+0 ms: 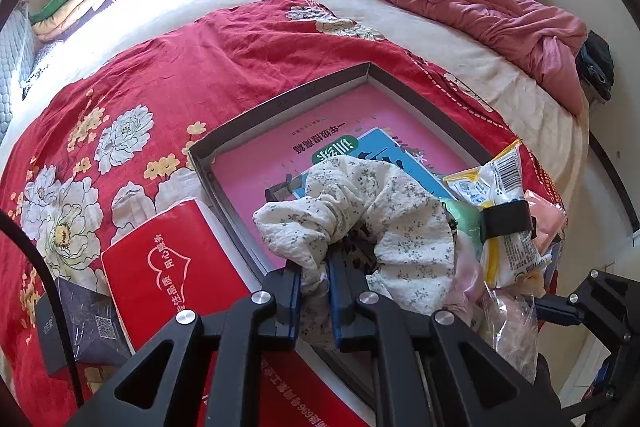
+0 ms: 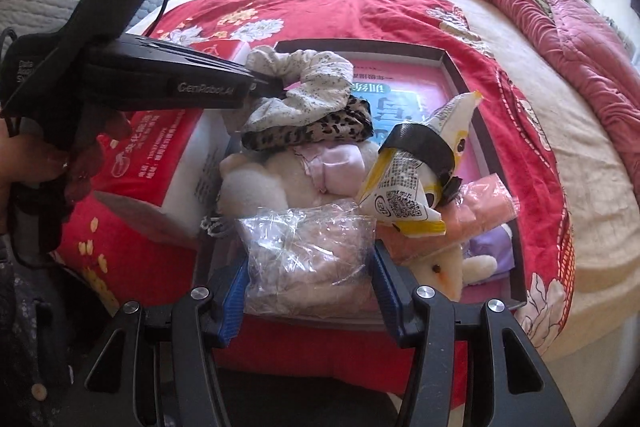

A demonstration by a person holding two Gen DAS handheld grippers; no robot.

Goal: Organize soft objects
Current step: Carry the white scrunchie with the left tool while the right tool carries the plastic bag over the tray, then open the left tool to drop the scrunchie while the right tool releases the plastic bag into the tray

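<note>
A white flowered scrunchie (image 1: 360, 211) is pinched between the nearly closed pads of the left hand-held gripper (image 1: 314, 291), just ahead of its tips and over the near end of a shallow tray (image 1: 280, 99) set on the bed's red flowered cover (image 1: 160, 75). A clear plastic bag of pale soft stuff (image 2: 308, 259) is clamped between the half-spread pads of the right hand-held gripper (image 2: 310, 291), at the tray's near edge. Beyond the right hand-held gripper, a heap is seen inside the tray: a leopard-print band (image 2: 312, 135), a pale pink cloth (image 2: 340, 167), white plush (image 2: 256, 187), a yellow and white packet (image 2: 416, 183) with a black strap, a peach cloth (image 2: 484, 207) and a white plush toy (image 2: 460, 267). Books (image 1: 280, 163) are left bare on the tray floor farther ahead of the left hand-held gripper. The gathering looks largely done, since most soft things are already in the tray; the scrunchie and the bag are not yet released, and the heap is judged unsorted. A red box (image 1: 176, 267) is seen to the left, outside the tray.
</note>
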